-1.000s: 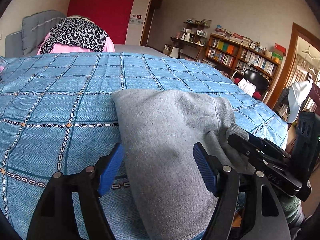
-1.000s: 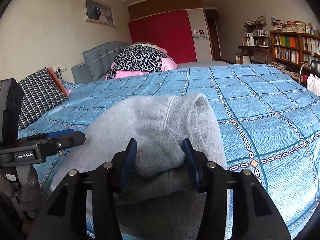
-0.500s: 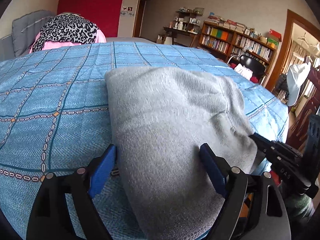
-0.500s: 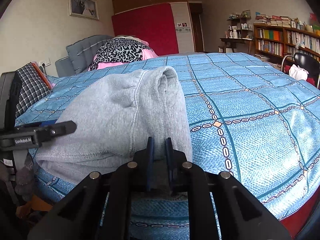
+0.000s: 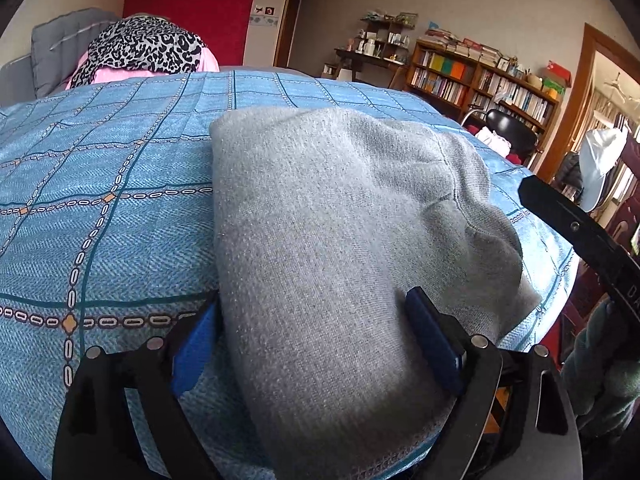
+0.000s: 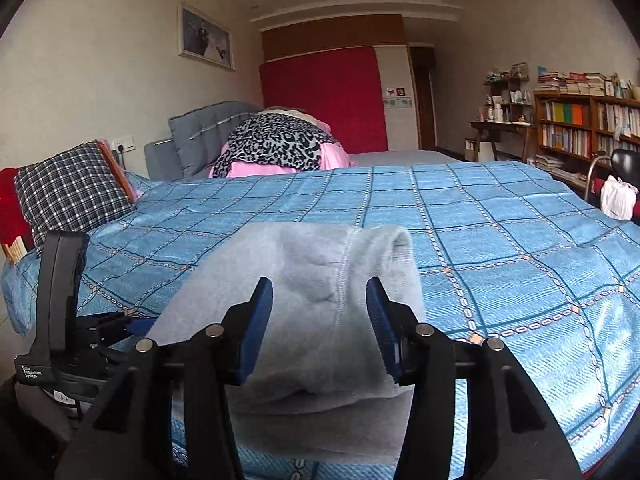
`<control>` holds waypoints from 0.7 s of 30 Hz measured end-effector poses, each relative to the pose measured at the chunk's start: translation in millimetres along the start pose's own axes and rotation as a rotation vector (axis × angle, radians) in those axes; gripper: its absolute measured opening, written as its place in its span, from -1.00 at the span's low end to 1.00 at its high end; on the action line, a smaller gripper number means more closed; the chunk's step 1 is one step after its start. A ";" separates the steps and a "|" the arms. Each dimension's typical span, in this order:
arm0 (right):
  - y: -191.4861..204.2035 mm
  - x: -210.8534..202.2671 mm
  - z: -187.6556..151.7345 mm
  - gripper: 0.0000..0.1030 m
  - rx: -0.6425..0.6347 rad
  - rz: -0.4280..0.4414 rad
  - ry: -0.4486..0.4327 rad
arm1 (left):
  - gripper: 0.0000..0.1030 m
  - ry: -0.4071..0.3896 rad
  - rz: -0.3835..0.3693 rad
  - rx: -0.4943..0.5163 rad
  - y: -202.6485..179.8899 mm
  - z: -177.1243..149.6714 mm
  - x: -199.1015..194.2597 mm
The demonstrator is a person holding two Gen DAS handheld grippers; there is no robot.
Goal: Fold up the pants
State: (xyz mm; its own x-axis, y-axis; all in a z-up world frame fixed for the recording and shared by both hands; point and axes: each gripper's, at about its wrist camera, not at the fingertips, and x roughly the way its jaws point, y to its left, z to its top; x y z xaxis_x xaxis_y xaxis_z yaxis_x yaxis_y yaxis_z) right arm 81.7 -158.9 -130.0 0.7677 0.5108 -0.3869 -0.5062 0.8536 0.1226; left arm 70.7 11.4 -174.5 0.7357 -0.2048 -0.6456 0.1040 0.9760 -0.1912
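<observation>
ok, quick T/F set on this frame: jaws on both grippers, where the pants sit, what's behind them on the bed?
1. The right gripper has its jaws open. True.
2. The left gripper is clamped shut on the pants. False: its jaws stand wide apart, with the grey pants lying between them.
3. The pants lie folded near the edge of the blue bedspread. True.
4. The pants are dark blue denim. False: they are light grey fleece.
5. A leopard-print cloth lies at the far end of the bed. True.
6. The plaid pillow rests on top of the pants. False: it sits apart, by the wall.
</observation>
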 end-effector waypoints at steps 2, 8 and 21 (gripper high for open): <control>3.2 11.3 -3.2 -0.03 -0.025 0.005 0.033 | 0.73 0.001 -0.005 0.000 2.0 0.4 -0.4; -13.2 28.6 -30.6 -0.09 -0.050 -0.025 0.110 | 0.77 0.009 -0.029 0.002 5.6 -0.6 -1.0; -22.8 13.4 -30.9 -0.08 -0.003 0.000 0.090 | 0.78 0.016 -0.063 -0.087 30.3 21.4 -11.0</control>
State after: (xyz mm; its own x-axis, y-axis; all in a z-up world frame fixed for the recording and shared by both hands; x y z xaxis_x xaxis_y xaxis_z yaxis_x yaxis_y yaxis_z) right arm 91.4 -174.6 -166.3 0.7294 0.4991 -0.4678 -0.5073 0.8534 0.1195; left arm 80.2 44.8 -157.3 0.7185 -0.2673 -0.6421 0.0903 0.9512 -0.2949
